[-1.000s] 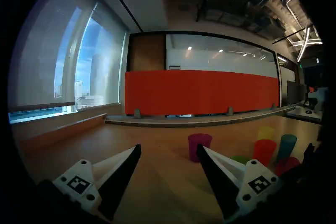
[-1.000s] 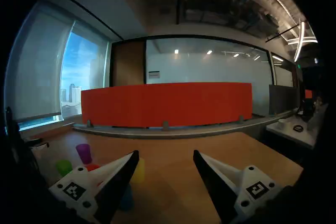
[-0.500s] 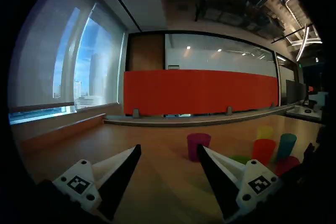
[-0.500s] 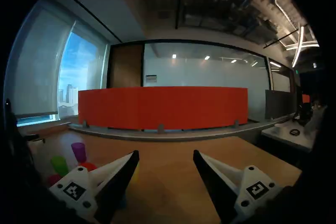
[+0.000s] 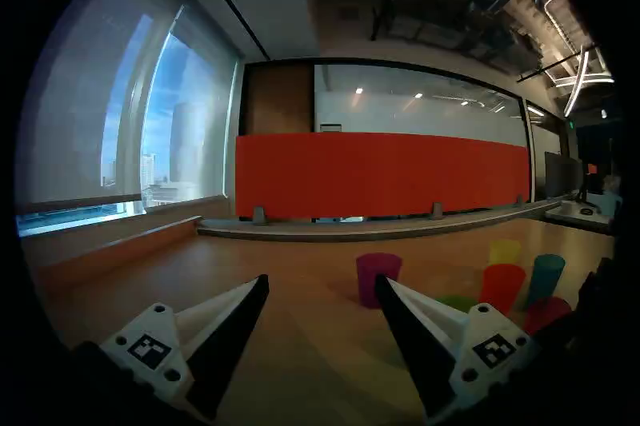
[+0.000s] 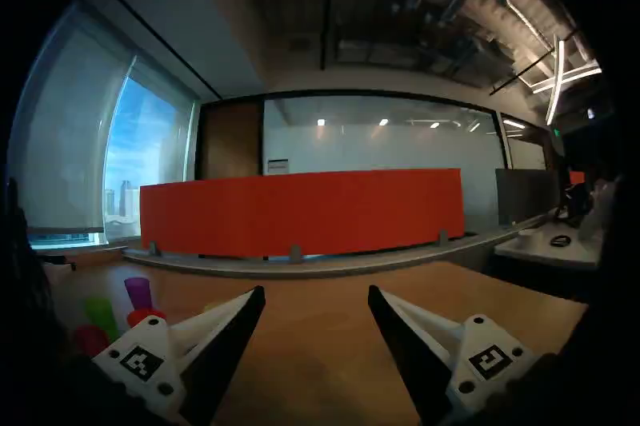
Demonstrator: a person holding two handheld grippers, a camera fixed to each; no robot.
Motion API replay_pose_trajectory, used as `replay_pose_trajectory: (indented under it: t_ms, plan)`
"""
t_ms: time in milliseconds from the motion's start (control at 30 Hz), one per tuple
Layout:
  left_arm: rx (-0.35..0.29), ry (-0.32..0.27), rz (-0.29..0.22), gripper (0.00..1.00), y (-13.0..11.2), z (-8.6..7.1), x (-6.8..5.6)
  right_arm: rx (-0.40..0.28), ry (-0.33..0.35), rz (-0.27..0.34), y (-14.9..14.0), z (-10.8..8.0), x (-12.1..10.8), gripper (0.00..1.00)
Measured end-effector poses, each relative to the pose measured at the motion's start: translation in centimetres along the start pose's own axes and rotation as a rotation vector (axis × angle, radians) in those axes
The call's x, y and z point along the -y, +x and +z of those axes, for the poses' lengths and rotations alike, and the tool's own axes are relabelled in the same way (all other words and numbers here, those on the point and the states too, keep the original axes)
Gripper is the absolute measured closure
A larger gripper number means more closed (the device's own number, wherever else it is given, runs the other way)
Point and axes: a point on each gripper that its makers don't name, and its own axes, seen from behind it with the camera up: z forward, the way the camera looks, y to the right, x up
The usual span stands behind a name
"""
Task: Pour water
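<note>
Several coloured plastic cups stand on a wooden table (image 5: pixel 304 290). In the left gripper view a purple cup (image 5: pixel 374 277) stands just behind the right fingertip, with yellow (image 5: pixel 505 252), orange (image 5: pixel 502 288), teal (image 5: pixel 546 277), green (image 5: pixel 458 303) and red (image 5: pixel 546 314) cups to the right. My left gripper (image 5: pixel 322 282) is open and holds nothing. In the right gripper view the purple cup (image 6: pixel 138 293), green cup (image 6: pixel 102 317), red cup (image 6: pixel 90 340) and orange cup (image 6: pixel 144 317) sit at the far left. My right gripper (image 6: pixel 316 292) is open and holds nothing above the table (image 6: pixel 320 346).
An orange partition (image 5: pixel 376 174) runs along the table's far edge on a grey rail. A large window (image 5: pixel 160 138) is at the left. A second desk (image 6: pixel 552 246) with small items stands at the right.
The right gripper view has tilted upward and swung right, so the cups slid farther left and lower. The left gripper has held nearly still.
</note>
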Motion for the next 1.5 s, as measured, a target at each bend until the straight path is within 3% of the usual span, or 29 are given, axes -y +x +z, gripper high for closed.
replay_pose_trajectory:
  t_ms: [200,800,1500]
  plan:
    - [0.0,0.0,-0.001,0.02,0.0,0.0,0.0,0.004,0.001,0.017,-0.9,0.5,-0.3,0.01]
    - [0.0,0.0,0.0,0.02,0.0,0.0,0.0,0.035,-0.012,-0.048,-2.3,1.3,-1.6,0.0]
    - [0.0,0.0,0.0,0.02,0.0,0.0,0.0,0.09,-0.01,-0.065,-4.1,1.9,-1.6,0.01]
